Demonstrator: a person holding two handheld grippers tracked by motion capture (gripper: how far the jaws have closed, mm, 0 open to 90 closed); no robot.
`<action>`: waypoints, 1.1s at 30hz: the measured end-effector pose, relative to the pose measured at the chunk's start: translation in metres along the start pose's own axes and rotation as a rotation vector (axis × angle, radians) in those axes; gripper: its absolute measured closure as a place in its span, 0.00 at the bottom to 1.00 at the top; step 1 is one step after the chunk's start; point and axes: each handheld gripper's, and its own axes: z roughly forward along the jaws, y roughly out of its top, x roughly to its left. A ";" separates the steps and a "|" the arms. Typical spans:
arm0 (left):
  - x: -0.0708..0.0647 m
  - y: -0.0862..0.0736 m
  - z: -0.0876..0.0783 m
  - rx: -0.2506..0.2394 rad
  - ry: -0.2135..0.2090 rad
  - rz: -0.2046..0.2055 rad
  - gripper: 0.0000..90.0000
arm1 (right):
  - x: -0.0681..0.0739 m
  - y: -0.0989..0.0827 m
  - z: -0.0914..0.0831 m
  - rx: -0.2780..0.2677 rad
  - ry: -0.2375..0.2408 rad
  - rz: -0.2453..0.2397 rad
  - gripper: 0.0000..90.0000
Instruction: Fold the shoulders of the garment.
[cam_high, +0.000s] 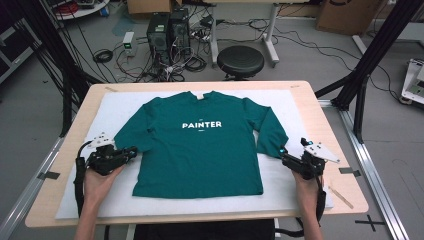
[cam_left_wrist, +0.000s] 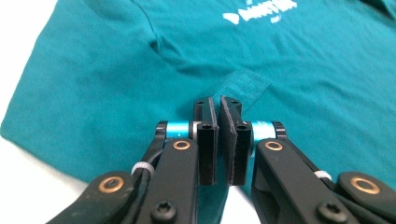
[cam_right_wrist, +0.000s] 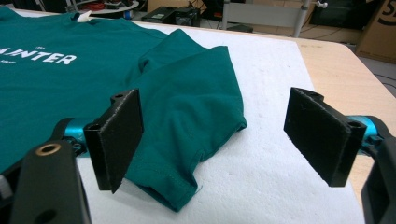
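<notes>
So here's where we're at: the green long-sleeve shirt (cam_high: 200, 145) with PAINTER across the chest is laid flat, face up, in the middle of the high view, on the white foam mat (cam_high: 280, 192) that covers the wooden table (cam_high: 327, 130). Collar points to the top of the frame, hem to the bottom, so its long axis runs top to bottom. Both sleeves are folded down along the sides of the body.

The bit that matters for us is each claw and its own sleeve end. The left gripper (cam_high: 131, 151) sits at the lower left of the high view, right at the left sleeve cuff (cam_left_wrist: 245, 86). In the left gripper view its jaws are pinched almost together, a thin slit between the pads, and the cuff edge meets the tips just above frame centre. We'd say there's fabric nipped in there, but the pads hide the actual contact, so we're calling that a judgement.

The right gripper (cam_high: 284, 155) is at the lower right of the high view with its jaws spread wide and nothing in them. In the right gripper view the right sleeve cuff (cam_right_wrist: 180, 189) lies at the lower centre, just inside the left-hand pad, with bare mat filling the rest of the gap toward the right-hand pad. So the cuff is off to the left of that claw's centre line, and we reckon a small nudge that way, then a close, is what the next move hangs on.
</notes>
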 end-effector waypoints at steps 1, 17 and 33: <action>-0.001 0.003 0.003 -0.012 0.007 -0.006 0.95 | 0.000 0.000 0.000 0.000 0.000 -0.001 0.22; -0.030 0.049 0.038 -0.051 0.015 -0.002 0.95 | 0.001 0.000 0.000 0.005 -0.003 -0.014 0.22; -0.038 0.062 0.069 -0.035 -0.019 -0.020 0.95 | 0.002 0.000 0.000 0.007 -0.006 -0.017 0.22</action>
